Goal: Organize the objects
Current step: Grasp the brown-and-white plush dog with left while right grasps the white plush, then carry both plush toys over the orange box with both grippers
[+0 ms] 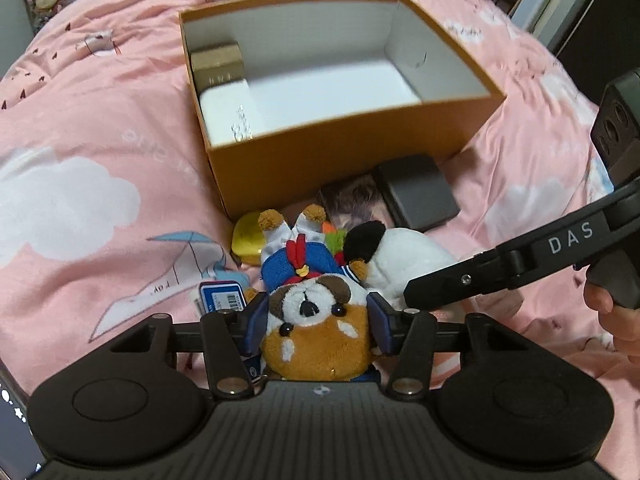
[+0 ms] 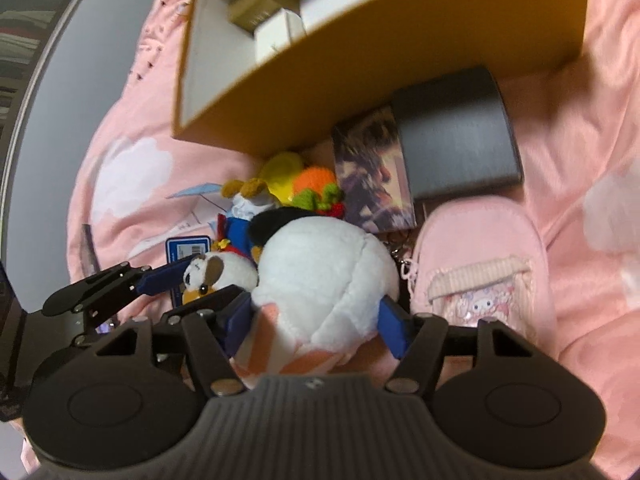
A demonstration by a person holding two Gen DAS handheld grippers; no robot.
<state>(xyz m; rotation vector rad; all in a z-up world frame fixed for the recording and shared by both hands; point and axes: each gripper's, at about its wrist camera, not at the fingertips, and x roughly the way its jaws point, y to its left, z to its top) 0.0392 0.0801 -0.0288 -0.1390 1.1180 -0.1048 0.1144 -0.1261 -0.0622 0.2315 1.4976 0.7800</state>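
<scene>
**Two plush toys gripped beside an open box on a bed**

In the left wrist view we see the left tongs (image 1: 318, 322) at the lower centre of the frame, their blue pads pressed against both sides of the head of a brown-and-white plush dog (image 1: 316, 300) in a blue sailor outfit. The dog lies feet-first toward the orange box (image 1: 340, 152), which occupies the upper centre of the frame, open at the top, with a gold carton (image 1: 218, 64) and a white carton (image 1: 224, 114) in its left end. The box rests on a pink bedspread (image 1: 100, 120) printed with white clouds.

In the right wrist view we see the right tongs (image 2: 316, 320) at the lower centre, closed on a round white plush toy (image 2: 328, 280) with a black patch. To its left the dog's head appears between the left tongs. At the lower right of this frame lies a pink pouch (image 2: 480, 264) with a cartoon figure, just beside the white toy. Above it, against the box wall, lie a dark flat case (image 2: 456, 136) and a printed card pack (image 2: 372, 172). A yellow item (image 2: 282, 168) and an orange-and-green knitted item (image 2: 316, 188) sit at the box's foot.
</scene>
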